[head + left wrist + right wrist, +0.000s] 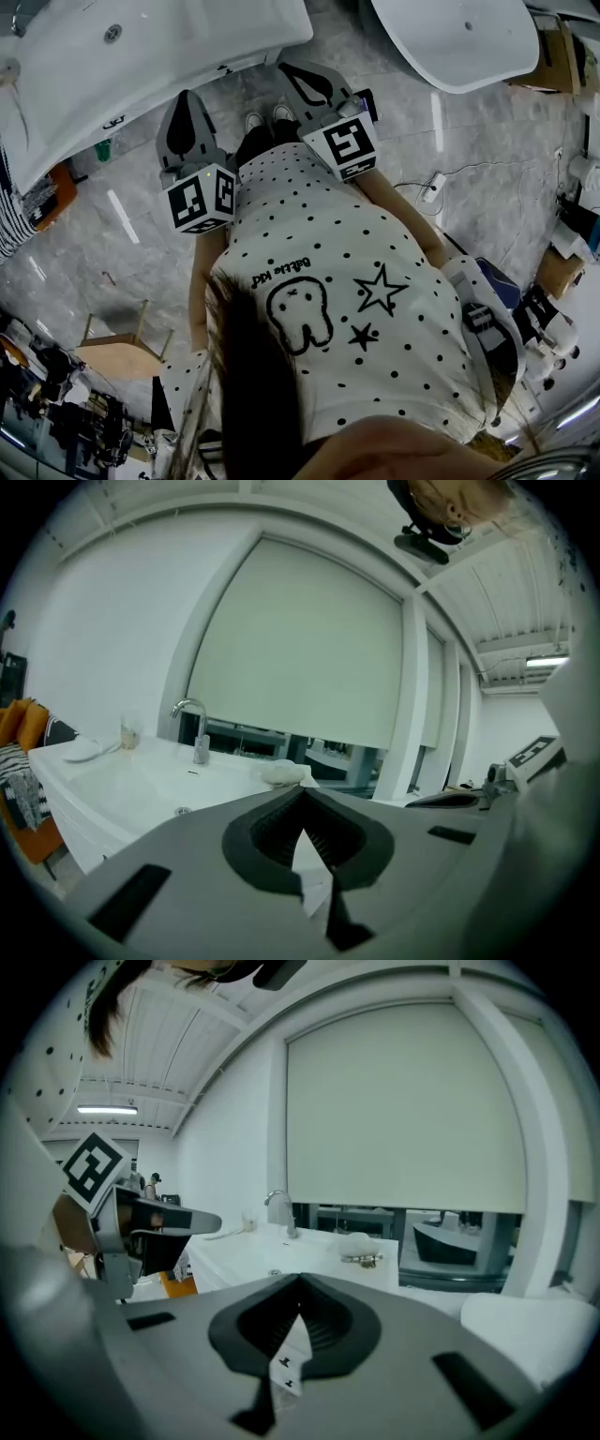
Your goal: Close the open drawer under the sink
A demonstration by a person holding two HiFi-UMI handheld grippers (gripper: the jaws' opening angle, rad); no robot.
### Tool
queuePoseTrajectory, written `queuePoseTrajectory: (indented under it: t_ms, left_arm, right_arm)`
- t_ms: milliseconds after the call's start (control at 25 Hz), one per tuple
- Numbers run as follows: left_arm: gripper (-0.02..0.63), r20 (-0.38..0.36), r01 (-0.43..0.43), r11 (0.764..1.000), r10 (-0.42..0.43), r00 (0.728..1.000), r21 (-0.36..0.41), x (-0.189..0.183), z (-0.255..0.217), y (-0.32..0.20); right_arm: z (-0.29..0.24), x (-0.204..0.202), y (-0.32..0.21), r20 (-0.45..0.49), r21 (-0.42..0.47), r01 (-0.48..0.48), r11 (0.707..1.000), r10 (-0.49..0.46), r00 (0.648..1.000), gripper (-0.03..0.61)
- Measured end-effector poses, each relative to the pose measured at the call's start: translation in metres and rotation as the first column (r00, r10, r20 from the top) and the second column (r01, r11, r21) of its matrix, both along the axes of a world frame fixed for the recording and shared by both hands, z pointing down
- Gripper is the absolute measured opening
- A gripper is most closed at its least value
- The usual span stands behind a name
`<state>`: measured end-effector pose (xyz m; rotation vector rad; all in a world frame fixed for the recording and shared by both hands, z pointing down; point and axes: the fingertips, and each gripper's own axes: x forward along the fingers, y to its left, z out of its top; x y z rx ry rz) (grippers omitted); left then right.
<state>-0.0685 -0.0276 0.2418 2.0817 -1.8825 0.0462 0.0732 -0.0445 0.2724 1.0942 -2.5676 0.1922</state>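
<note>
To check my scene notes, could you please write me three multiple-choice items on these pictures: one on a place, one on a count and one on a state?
1. In the left gripper view, where is the tap?
A. on the floor
B. at the sink's near edge
C. at the far edge of the sink

2. How many stars are on the shirt?
A. one
B. two
C. four

3. What state is the left gripper in?
A. shut, empty
B. wide open
C. shut on a cup

Answers:
1 C: the tap rises from the rim beyond the basin.
2 B: one star is outlined and one is filled.
3 A: the jaws meet at the tip with nothing between them.
</note>
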Motion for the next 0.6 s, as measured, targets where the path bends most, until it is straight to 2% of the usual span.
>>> queuePoseTrajectory:
  t_ms: [320,600]
  left_arm:
    - [0.005,-0.011,-0.052,0.999,0.052,0.999,0.008,0.005,0.0,0.006]
    - [0.005,-0.016,-0.047,0.998,0.048,0.999,0.029,0.002,-0.005,-0.01]
  right_arm:
    - [-0.024,-0.001,0.003,0.054,0.021,-0.009,1.0,0.008,0.999,0.012]
    - [-0.028,-0.013,-0.011,0.024,0.031,0.026,0.999,-0.027,0.999,0.012]
